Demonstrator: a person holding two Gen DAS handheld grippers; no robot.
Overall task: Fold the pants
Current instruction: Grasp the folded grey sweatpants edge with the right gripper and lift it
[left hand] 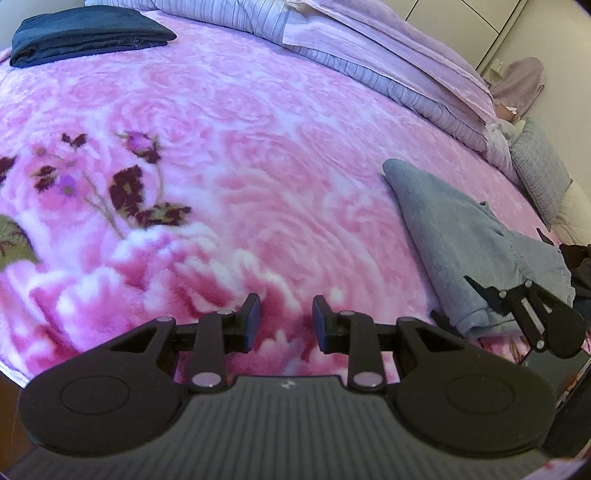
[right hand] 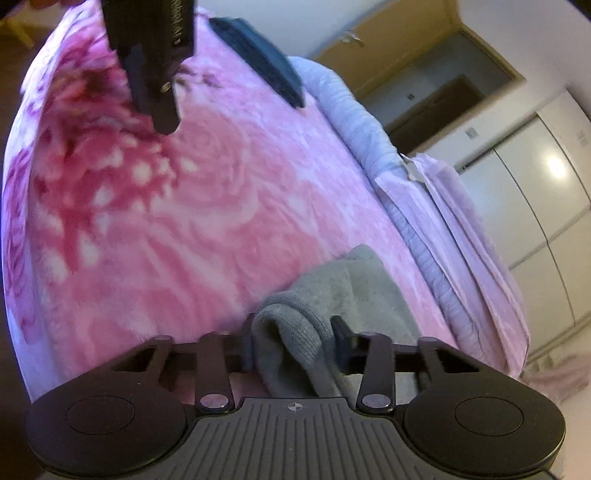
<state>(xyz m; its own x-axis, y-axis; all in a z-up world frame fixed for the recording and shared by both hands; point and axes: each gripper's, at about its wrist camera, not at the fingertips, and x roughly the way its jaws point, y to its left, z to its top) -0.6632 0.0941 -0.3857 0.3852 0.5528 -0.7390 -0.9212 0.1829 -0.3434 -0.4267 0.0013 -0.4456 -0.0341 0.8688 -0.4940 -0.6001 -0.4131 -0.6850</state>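
Observation:
Grey pants [left hand: 461,240] lie bunched on the pink floral blanket [left hand: 258,147] at the right of the left wrist view. My right gripper [left hand: 458,301] reaches them from the right, its fingers at their near ribbed edge. In the right wrist view that ribbed cuff of the grey pants [right hand: 295,343] fills the gap of my right gripper [right hand: 295,339], whose pads press on it from both sides. My left gripper [left hand: 286,317] hovers over bare blanket left of the pants, open with nothing between its fingers. The left gripper [right hand: 160,114] also shows at the top left, seen edge on.
A folded dark garment [left hand: 88,35] lies at the blanket's far left corner. A lilac striped duvet [left hand: 369,55] is heaped along the far side, with a grey pillow [left hand: 539,173] at its right end. White wardrobe doors [right hand: 535,203] stand beyond the bed.

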